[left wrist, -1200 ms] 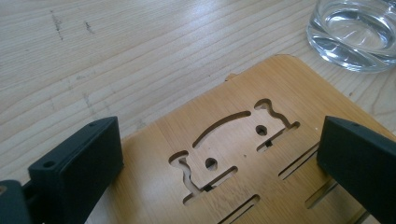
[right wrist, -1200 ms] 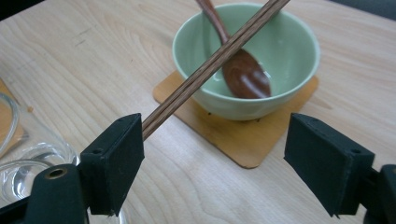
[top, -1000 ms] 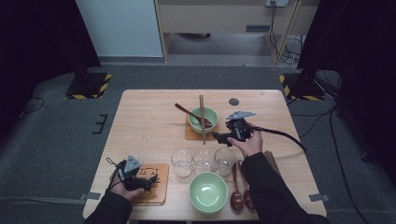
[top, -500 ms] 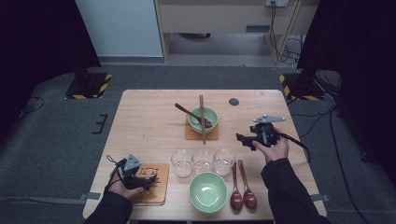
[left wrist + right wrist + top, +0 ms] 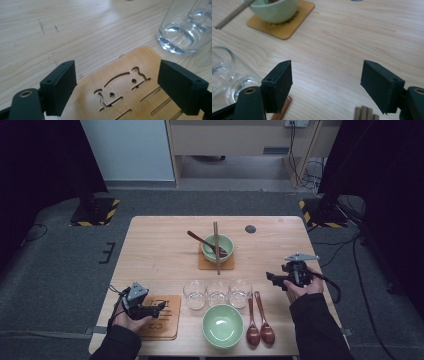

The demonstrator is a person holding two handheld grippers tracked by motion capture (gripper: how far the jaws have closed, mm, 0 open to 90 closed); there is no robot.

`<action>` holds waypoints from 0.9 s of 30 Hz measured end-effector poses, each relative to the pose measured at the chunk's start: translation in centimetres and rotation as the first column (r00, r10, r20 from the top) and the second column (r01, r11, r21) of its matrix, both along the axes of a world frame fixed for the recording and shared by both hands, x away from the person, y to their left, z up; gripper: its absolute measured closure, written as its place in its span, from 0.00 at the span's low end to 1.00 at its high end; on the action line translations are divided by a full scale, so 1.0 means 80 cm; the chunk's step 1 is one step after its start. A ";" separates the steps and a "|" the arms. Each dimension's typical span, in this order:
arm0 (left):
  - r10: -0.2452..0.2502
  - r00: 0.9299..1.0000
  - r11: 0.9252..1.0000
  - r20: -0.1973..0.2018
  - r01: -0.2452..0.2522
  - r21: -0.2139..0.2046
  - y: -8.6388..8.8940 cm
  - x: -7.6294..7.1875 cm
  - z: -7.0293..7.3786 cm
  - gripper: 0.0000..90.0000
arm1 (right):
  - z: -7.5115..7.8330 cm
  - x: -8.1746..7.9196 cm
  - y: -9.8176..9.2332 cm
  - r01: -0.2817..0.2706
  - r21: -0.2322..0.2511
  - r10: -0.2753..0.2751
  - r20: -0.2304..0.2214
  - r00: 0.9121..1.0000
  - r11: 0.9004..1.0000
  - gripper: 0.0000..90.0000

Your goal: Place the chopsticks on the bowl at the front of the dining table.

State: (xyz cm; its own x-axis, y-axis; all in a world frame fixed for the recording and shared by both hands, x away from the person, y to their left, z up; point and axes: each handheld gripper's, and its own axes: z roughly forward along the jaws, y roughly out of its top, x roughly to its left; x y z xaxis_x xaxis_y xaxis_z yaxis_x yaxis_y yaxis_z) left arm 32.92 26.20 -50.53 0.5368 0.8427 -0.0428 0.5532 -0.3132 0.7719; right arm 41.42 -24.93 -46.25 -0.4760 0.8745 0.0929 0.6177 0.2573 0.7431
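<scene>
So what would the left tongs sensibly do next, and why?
Probably ease down and close on the wooden coaster. The left tongs are open, their jaws have just been closing a little, and they stand either side of the coaster's near edge without pressing it. The nearest glass stands just beyond its corner, so a short, low move seems safest.

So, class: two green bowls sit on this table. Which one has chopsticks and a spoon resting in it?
The far green bowl, standing on the wooden coaster mid-table. Chopsticks lie across it and a dark spoon leans inside. The near green bowl at the front edge is empty.
</scene>
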 end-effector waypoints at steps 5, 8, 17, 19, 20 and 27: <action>0.022 0.998 0.999 0.052 -0.020 -0.044 0.002 -0.003 0.010 0.17 | -0.007 -0.010 -0.013 0.027 -0.014 -0.027 -0.003 1.000 1.000 0.26; 0.036 0.997 0.996 0.066 -0.030 -0.083 0.001 -0.004 0.014 0.18 | -0.013 -0.018 -0.021 0.037 -0.022 -0.037 -0.017 0.999 0.999 0.25; 0.062 0.993 0.981 0.104 -0.042 -0.188 -0.002 -0.009 0.030 0.23 | -0.028 -0.035 -0.036 0.057 -0.047 -0.060 -0.054 0.997 0.997 0.23; 0.061 0.992 0.977 0.112 -0.036 -0.211 -0.006 -0.010 0.034 0.23 | -0.031 -0.037 -0.038 0.059 -0.051 -0.062 -0.061 0.996 0.997 0.23; 0.061 0.991 0.976 0.119 -0.034 -0.217 -0.008 -0.011 0.036 0.24 | -0.032 -0.038 -0.040 0.059 -0.053 -0.062 -0.062 0.996 0.997 0.23; 0.057 0.987 0.970 0.153 -0.018 -0.243 -0.021 -0.012 0.051 0.25 | -0.040 -0.044 -0.046 0.071 -0.074 -0.078 -0.088 0.993 0.995 0.21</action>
